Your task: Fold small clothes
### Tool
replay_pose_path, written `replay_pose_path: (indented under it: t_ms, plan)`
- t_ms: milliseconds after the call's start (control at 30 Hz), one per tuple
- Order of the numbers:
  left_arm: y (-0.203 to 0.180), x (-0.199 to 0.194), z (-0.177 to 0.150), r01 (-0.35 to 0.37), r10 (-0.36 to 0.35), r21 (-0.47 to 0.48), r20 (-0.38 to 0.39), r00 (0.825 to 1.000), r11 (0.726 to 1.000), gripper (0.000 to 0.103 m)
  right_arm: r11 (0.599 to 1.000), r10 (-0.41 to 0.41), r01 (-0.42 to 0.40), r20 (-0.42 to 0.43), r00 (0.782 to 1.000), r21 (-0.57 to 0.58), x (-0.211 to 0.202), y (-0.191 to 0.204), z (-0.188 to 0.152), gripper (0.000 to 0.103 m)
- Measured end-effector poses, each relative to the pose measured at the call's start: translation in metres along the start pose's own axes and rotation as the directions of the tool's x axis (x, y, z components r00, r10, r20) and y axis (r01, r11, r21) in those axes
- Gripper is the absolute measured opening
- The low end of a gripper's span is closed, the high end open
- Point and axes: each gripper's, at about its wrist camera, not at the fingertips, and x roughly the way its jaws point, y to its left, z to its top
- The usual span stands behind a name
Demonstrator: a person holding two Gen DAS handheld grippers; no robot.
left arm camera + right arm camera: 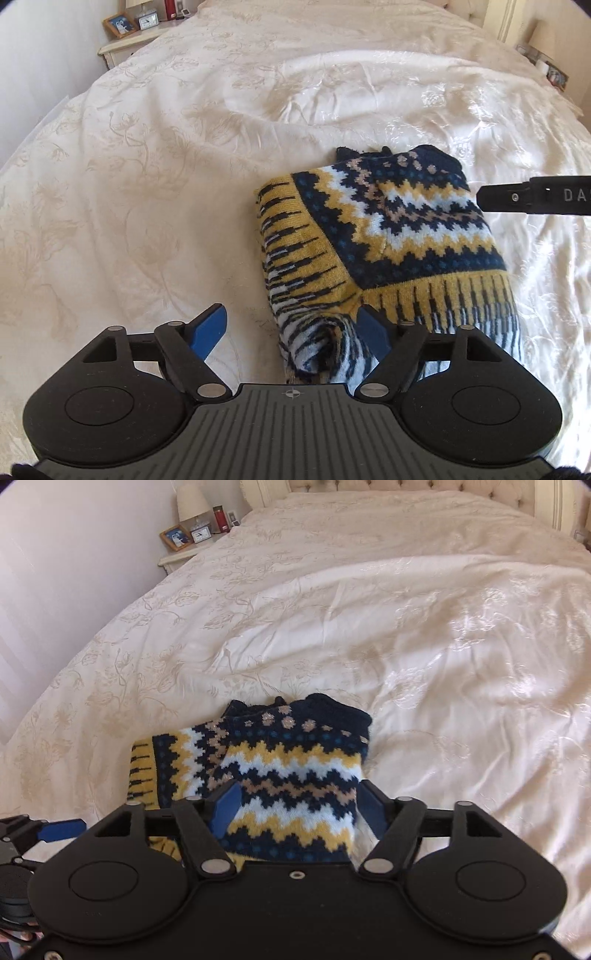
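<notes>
From your left wrist view, the patterned knit garment (pixel 384 240) lies folded into a compact bundle on the bed (pixel 166 166), right of centre. Your left gripper (pixel 291 325) has its jaws spread wide, holding nothing, with a loose striped end bunched just beside its right finger. Your right gripper (pixel 532 199) reaches in at the bundle's far edge.

From the right wrist view, your right gripper (pixel 295 801) is also wide open, straddling the garment's top layer. Closing here would likely snag only that layer and drag the fold apart on the slippery bedspread.
</notes>
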Motion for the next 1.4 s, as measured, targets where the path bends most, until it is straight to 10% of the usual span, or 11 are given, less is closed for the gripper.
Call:
replay_pose_path:
  t_ms: [167, 1400]
  plan:
    - [-0.013, -0.029, -0.015, 0.006, -0.006, 0.039, 0.015, 1.0, 0.999, 0.097, 0.999, -0.053, 0.053, 0.008, 0.999, 0.012, -0.032, 0.006, -0.025, 0.102]
    - [-0.035, -0.128, -0.061, -0.047, 0.047, -0.024, 0.028, 0.998, 0.999, 0.102, 0.991, -0.123, 0.118, 0.069, 0.99, 0.062, -0.152, 0.032, -0.087, 0.102]
